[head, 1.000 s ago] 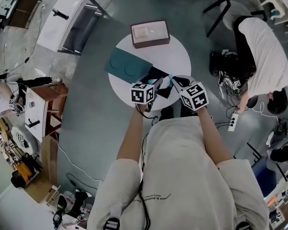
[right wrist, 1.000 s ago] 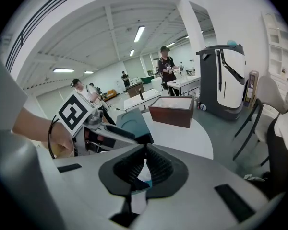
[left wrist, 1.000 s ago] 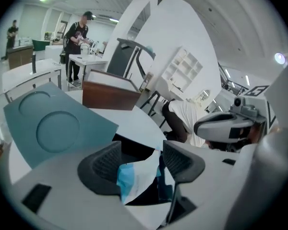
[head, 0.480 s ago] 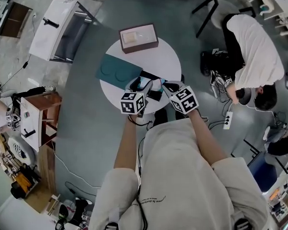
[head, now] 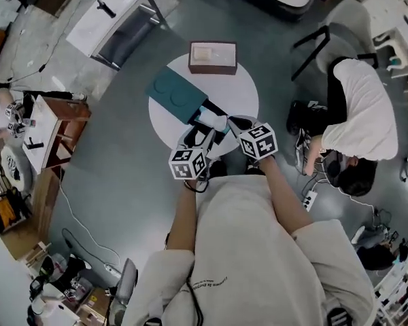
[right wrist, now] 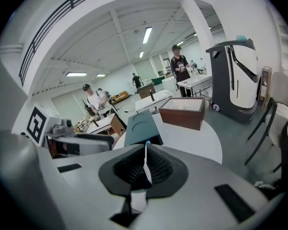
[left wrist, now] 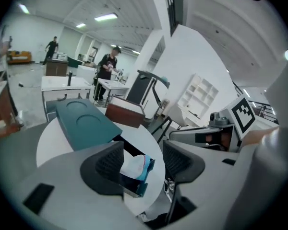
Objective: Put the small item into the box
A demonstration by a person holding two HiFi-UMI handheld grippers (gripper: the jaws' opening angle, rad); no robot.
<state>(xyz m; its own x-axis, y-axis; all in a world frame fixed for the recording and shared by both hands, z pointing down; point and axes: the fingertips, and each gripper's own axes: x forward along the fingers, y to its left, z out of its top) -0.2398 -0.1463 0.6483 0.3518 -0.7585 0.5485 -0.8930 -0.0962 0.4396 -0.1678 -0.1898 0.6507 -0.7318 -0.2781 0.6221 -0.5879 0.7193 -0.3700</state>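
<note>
A busy open workshop surrounds a small round white desk (head: 243,90). On it, a brown box (head: 213,56) sits at the far edge, well apart from both claws. A teal lid (head: 175,95) lies nearer, and a shallow dark box (left wrist: 130,189) lies open just beside the lid.

The right claw (right wrist: 145,166) is pinched together on a thin white packet (head: 216,121) with a blue edge. It grips the packet on edge, with the long side running out along the jaws towards the lid.

The left claw (left wrist: 143,160) is spread apart and grips nothing. Through its gap the packet appears to hang over or rest in the dark box, though I cannot tell whether they touch.

The box lies directly below and between the two claws, so the right claw probably needs only a short drop and a release. The left claw looks placed to steady the box.
</note>
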